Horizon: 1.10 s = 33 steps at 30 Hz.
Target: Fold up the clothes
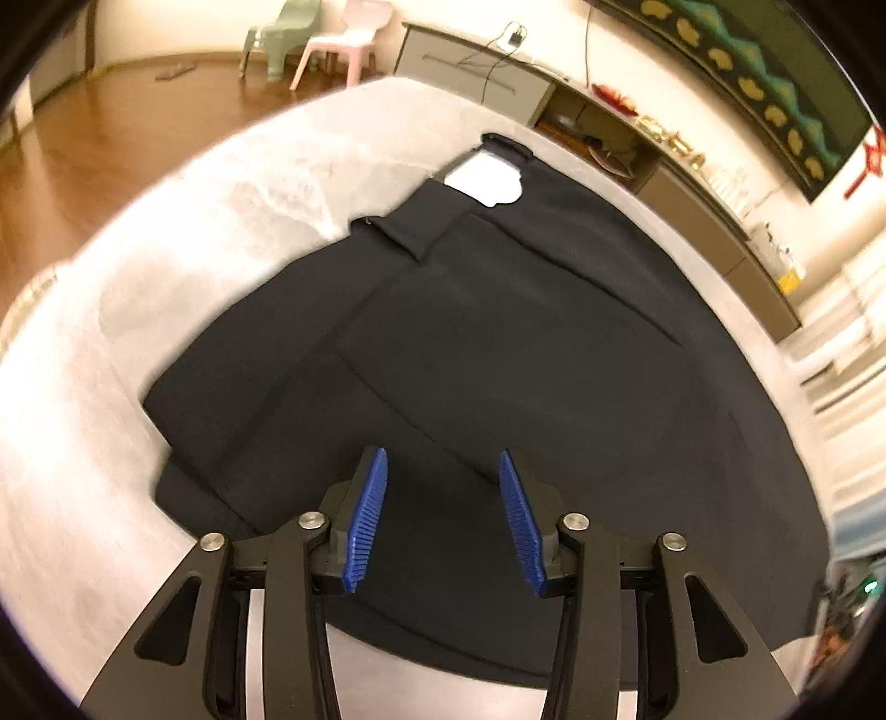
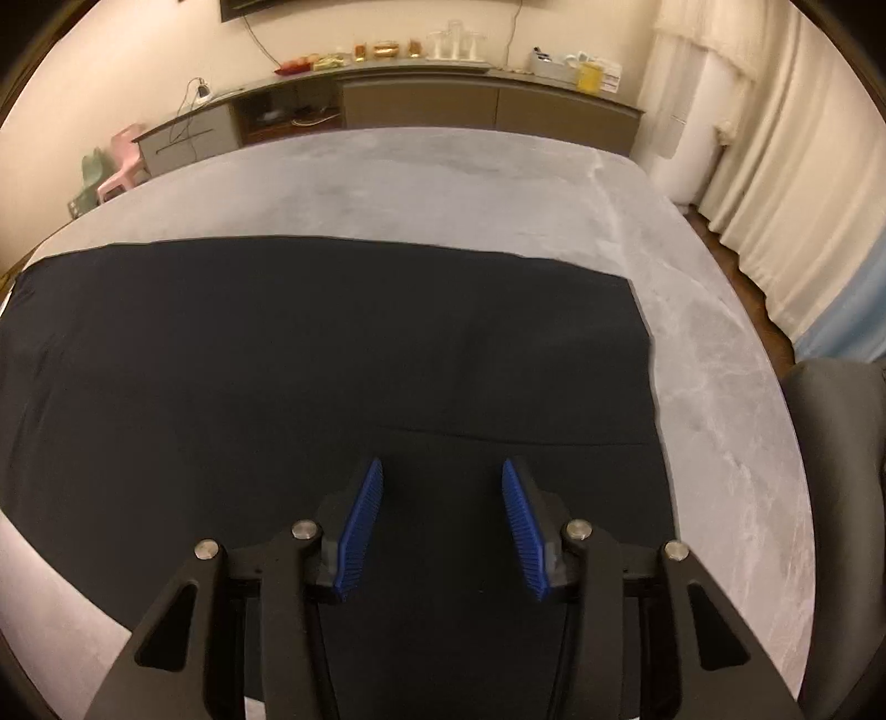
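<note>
A dark navy pair of trousers (image 1: 498,343) lies flat on the grey table cover (image 1: 166,232). In the left wrist view its waistband with a white label (image 1: 483,176) is at the far end, and a folded layer edge runs diagonally across it. My left gripper (image 1: 441,462) hovers over the near part of the cloth, jaws apart, nothing between the blue pads (image 1: 365,515). In the right wrist view the same trousers (image 2: 332,354) spread wide, their right edge near the table's right side. My right gripper (image 2: 441,468) stands open above the near cloth, with nothing in its jaws.
A long sideboard (image 2: 443,105) with cups and small items runs along the far wall. Small pink and green chairs (image 1: 326,44) stand on the wooden floor. Curtains (image 2: 786,194) hang at the right, and a dark chair (image 2: 841,498) sits by the table's right edge.
</note>
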{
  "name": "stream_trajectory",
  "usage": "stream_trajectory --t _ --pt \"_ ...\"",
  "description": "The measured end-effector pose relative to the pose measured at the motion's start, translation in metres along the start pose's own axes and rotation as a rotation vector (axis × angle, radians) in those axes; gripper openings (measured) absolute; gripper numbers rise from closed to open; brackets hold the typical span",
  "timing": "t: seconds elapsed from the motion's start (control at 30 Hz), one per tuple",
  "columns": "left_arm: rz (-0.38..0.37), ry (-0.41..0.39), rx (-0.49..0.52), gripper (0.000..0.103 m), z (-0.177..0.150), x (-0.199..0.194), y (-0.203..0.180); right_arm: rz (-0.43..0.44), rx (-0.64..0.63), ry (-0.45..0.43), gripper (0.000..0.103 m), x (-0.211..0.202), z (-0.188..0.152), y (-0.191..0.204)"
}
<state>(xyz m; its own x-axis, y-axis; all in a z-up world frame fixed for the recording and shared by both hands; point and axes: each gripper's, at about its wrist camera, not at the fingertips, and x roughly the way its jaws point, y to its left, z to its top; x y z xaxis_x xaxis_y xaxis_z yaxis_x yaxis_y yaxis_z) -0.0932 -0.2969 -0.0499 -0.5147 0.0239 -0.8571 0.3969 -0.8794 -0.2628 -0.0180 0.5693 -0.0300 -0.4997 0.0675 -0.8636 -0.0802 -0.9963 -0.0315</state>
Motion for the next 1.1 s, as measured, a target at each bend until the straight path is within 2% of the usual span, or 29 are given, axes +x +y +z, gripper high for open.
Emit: stream_trajectory --t 0.03,0.1,0.23,0.33,0.37,0.47,0.53,0.57,0.6,0.67,0.77,0.87,0.93,0.97,1.0,1.03,1.07,1.1 --pt "0.012 0.000 0.001 0.042 0.000 -0.001 0.003 -0.010 0.043 -0.002 0.046 0.003 -0.002 -0.011" --pt "0.030 0.013 -0.034 0.041 -0.002 -0.007 0.011 -0.006 0.078 -0.016 0.028 0.007 -0.006 -0.027" --pt "0.039 0.012 -0.044 0.044 -0.010 -0.018 0.026 -0.054 0.057 -0.013 0.029 0.010 -0.010 -0.021" --pt "0.054 0.022 -0.035 0.042 -0.016 -0.020 0.036 -0.040 0.018 -0.021 0.029 0.014 -0.015 -0.011" --pt "0.054 0.024 -0.045 0.042 -0.017 -0.022 0.037 -0.038 0.021 -0.017 0.032 0.019 -0.017 -0.012" --pt "0.058 0.012 -0.083 0.042 -0.017 -0.030 0.030 -0.002 0.098 -0.032 0.035 0.024 -0.020 -0.030" --pt "0.027 -0.022 -0.079 0.043 -0.018 -0.042 0.014 -0.001 0.187 -0.064 0.037 0.017 -0.022 -0.047" --pt "-0.003 -0.040 -0.063 0.045 -0.019 -0.048 0.001 -0.002 0.240 -0.096 0.044 0.009 -0.026 -0.057" --pt "-0.032 -0.047 -0.035 0.046 -0.020 -0.051 -0.015 -0.003 0.283 -0.120 0.059 0.004 -0.031 -0.066" --pt "-0.083 -0.049 0.037 0.048 -0.023 -0.054 -0.050 -0.004 0.352 -0.135 0.067 0.002 -0.042 -0.079" --pt "-0.147 -0.031 0.151 0.049 -0.028 -0.051 -0.106 0.024 0.365 -0.065 0.067 0.021 -0.051 -0.080" --pt "-0.189 -0.008 0.242 0.049 -0.038 -0.044 -0.153 -0.029 0.264 -0.028 0.068 0.036 -0.051 -0.064" --pt "-0.207 0.001 0.278 0.049 -0.043 -0.040 -0.174 -0.076 0.205 -0.014 0.065 0.042 -0.047 -0.054" --pt "-0.213 0.005 0.293 0.049 -0.045 -0.039 -0.183 -0.078 0.198 -0.009 0.054 0.046 -0.044 -0.052" --pt "-0.219 0.009 0.309 0.049 -0.047 -0.038 -0.191 -0.073 0.200 -0.005 0.037 0.046 -0.038 -0.055" --pt "-0.223 0.011 0.322 0.049 -0.049 -0.036 -0.197 -0.069 0.198 -0.003 0.027 0.047 -0.031 -0.059" --pt "-0.227 0.014 0.334 0.049 -0.050 -0.034 -0.202 -0.062 0.196 0.000 0.013 0.049 -0.026 -0.059" --pt "-0.230 0.018 0.345 0.049 -0.052 -0.033 -0.206 -0.063 0.191 0.001 0.011 0.047 -0.024 -0.057"
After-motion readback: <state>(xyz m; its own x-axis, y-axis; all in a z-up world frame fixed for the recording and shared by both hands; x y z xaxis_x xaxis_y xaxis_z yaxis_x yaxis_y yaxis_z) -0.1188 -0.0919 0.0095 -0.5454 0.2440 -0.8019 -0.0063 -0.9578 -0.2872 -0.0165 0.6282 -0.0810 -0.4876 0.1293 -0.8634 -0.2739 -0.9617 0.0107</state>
